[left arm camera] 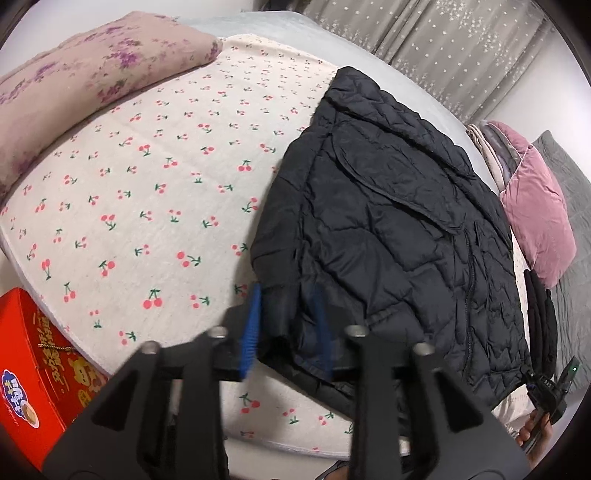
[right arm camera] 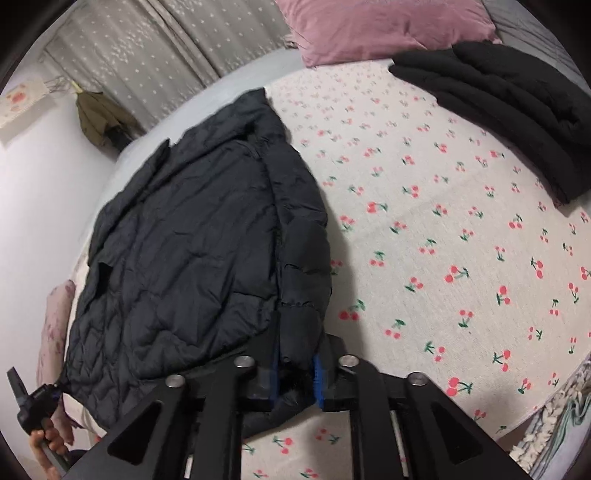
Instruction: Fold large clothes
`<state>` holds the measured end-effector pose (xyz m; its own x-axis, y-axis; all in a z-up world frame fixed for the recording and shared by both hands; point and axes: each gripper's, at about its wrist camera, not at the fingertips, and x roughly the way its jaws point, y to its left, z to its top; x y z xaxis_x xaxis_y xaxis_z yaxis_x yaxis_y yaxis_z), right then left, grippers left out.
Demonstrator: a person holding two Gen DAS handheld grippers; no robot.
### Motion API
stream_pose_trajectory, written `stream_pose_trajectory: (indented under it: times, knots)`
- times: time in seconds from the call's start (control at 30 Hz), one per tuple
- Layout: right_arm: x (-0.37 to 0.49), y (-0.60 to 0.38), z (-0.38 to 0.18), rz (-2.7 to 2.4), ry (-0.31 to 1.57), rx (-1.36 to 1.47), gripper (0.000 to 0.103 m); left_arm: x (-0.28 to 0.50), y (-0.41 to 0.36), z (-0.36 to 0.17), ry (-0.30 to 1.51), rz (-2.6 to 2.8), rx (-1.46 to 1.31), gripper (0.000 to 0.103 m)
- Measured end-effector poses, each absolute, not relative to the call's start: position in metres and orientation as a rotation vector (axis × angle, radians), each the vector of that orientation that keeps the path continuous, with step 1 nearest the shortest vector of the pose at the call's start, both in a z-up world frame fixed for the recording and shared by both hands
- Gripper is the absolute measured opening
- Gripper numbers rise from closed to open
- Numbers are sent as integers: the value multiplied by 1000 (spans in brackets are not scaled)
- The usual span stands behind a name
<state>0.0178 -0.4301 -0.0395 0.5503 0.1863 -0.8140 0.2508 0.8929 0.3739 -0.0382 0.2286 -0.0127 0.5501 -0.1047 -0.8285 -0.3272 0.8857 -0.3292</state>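
The black padded jacket [left arm camera: 388, 229] lay on the cherry-print bed cover [left arm camera: 147, 192], its near edge being pinched by the left gripper [left arm camera: 284, 328] and the right gripper [right arm camera: 297, 365], so both edges should probably be lifted together and evenly.

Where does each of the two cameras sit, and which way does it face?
Left wrist: rides the left gripper, looking along its jaws at the black puffer jacket on the cherry-print blanket; the right gripper and its hand show.
Right wrist: rides the right gripper, jaws clamping a jacket edge; the left gripper and its hand show.
Shared: jacket, blanket, pink pillow.
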Motion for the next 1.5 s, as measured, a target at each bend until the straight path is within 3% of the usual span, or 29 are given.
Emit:
stream_pose_trajectory:
  times: [0.03,0.1,0.17,0.63,0.8,0.93,1.0,1.03,1.07,1.17,1.5]
  knots:
    - [17,-433,-40,-47,995,498,26,-40,228,-14,989,149,-484,48]
    - [16,-439,-40,-59,985,526,39,-43,233,-18,994,173,-487,51]
    - [13,-444,-39,-68,981,540,73,-43,236,-23,1007,175,-509,51]
    - [21,-445,-58,-24,1078,564,75,-35,203,-31,1065,238,-419,52]
    - [24,-445,-58,-3,1081,582,69,-18,205,-45,1092,233,-481,53]
    - [29,-435,-61,49,1105,574,45,-19,205,-44,1059,226,-464,53]
    - [32,-426,-63,74,1126,556,35,-18,208,-48,1068,221,-462,36]
    - [34,-421,-65,90,1135,548,24,-18,211,-51,1071,209,-477,23]
    - [35,-417,-66,100,1142,542,15,-18,213,-52,1069,198,-491,20]
    - [34,-414,-61,107,1114,542,9,-25,219,-47,1039,174,-533,12]
    - [-2,-419,-27,182,889,625,5,-45,223,-15,932,130,-523,10]
